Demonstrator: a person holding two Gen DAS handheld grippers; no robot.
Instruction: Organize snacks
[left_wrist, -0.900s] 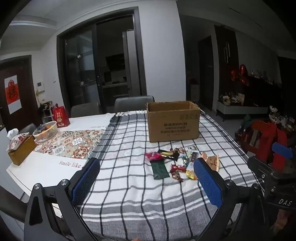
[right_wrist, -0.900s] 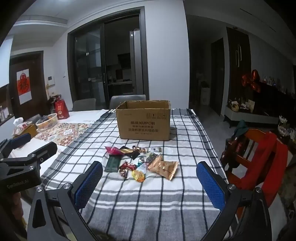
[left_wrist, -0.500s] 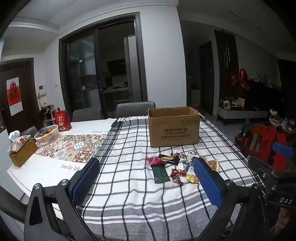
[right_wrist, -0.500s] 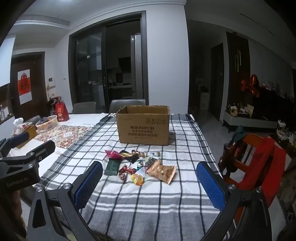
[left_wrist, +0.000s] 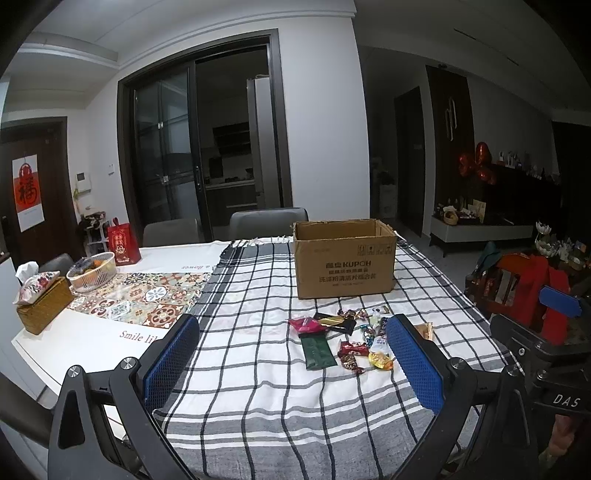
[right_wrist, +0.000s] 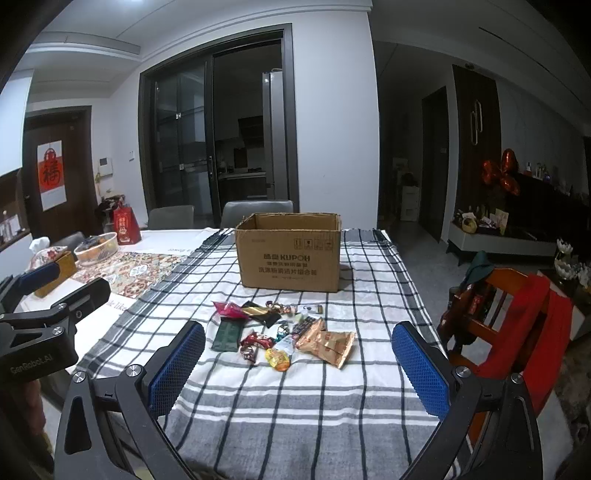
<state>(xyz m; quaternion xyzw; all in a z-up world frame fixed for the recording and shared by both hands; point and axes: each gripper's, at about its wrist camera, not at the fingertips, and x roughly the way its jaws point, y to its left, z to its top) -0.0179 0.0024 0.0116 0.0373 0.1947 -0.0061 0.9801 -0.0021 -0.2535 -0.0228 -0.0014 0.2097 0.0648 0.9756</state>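
The cardboard box (right_wrist: 290, 254) is standing open-topped on the checked cloth (right_wrist: 258, 398) covering the counter (left_wrist: 74, 343), its inside hidden from here. A white basket (left_wrist: 92, 271) at the far left is holding something unclear. The snacks (right_wrist: 284, 332) are lying in a heap before the box, ahead of the left tongs (left_wrist: 291, 363) and right tongs (right_wrist: 299, 369), both gaping wide and gripping nothing

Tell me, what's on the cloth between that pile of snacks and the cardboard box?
Nothing: the right wrist view shows only bare checked tablecloth between the snack pile and the cardboard box.
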